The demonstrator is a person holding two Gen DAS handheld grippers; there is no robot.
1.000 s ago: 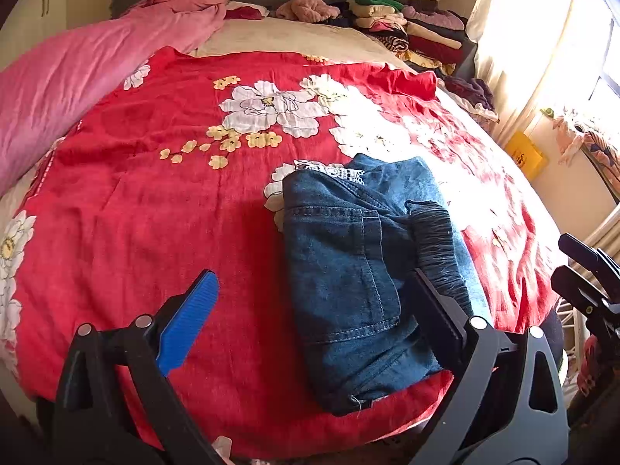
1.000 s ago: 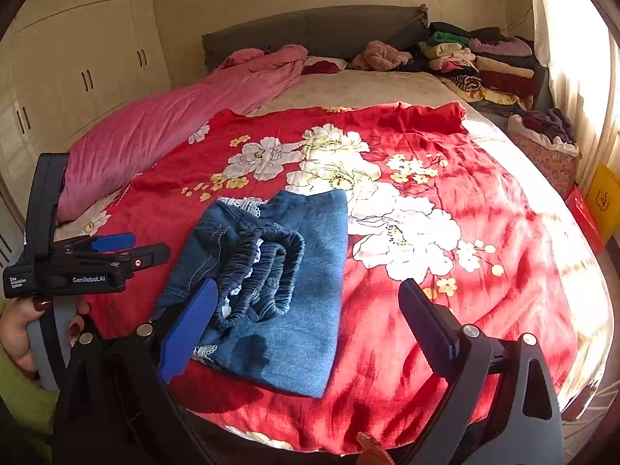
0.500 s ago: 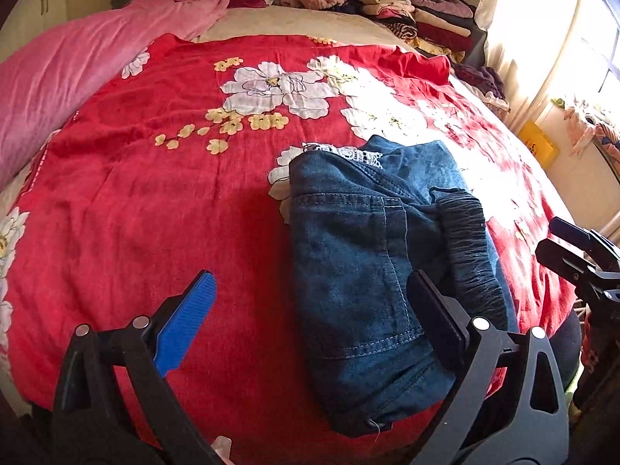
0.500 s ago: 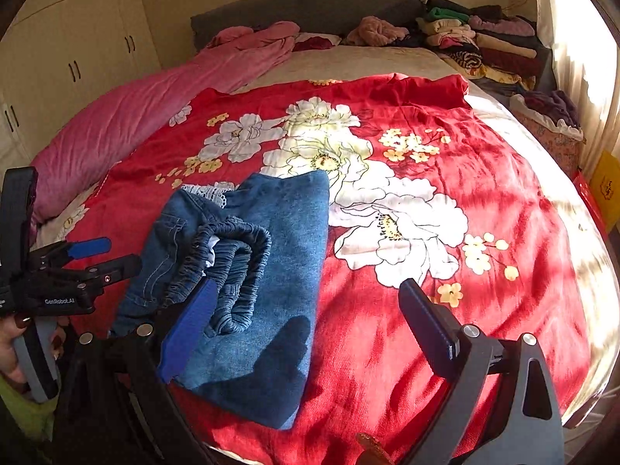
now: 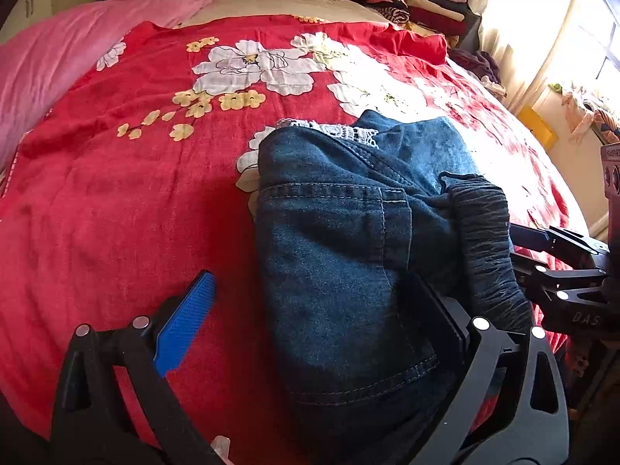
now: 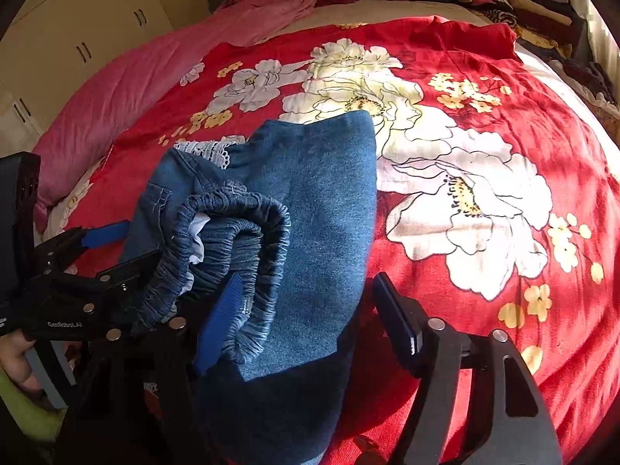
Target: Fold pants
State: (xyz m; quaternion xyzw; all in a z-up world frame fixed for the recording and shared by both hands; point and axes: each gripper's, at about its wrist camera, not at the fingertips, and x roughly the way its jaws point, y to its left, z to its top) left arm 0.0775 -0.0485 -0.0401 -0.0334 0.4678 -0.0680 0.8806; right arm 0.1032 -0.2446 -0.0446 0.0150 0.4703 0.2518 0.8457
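Folded denim pants (image 6: pixel 310 201) near the bed's (image 6: pixel 503 124) near edge. Soft, floppy, fairly thick; best pinched at the elastic waistband (image 6: pixel 248 232). Left gripper (image 5: pixel 310 310) spread wide, unclenched. Right gripper (image 6: pixel 306 310) just been closing around denim, apparently not yet pressing.

**Cloth, Plastic and Steel**

We see the pants (image 5: pixel 341 255) as matt blue denim, coarse-woven with pale stitched seams, a ribbed elastic waistband (image 6: pixel 240 240) and a white lace trim (image 6: pixel 209 151). The bedspread (image 5: pixel 116 193) beneath is red printed cloth — soft and slightly crinkled. The pink quilt (image 5: pixel 58 50) looks plush. Each claw — left (image 5: pixel 310 333), right (image 6: pixel 310 310) — is matt black plastic with shiny metal rivets and a ridged blue pad.
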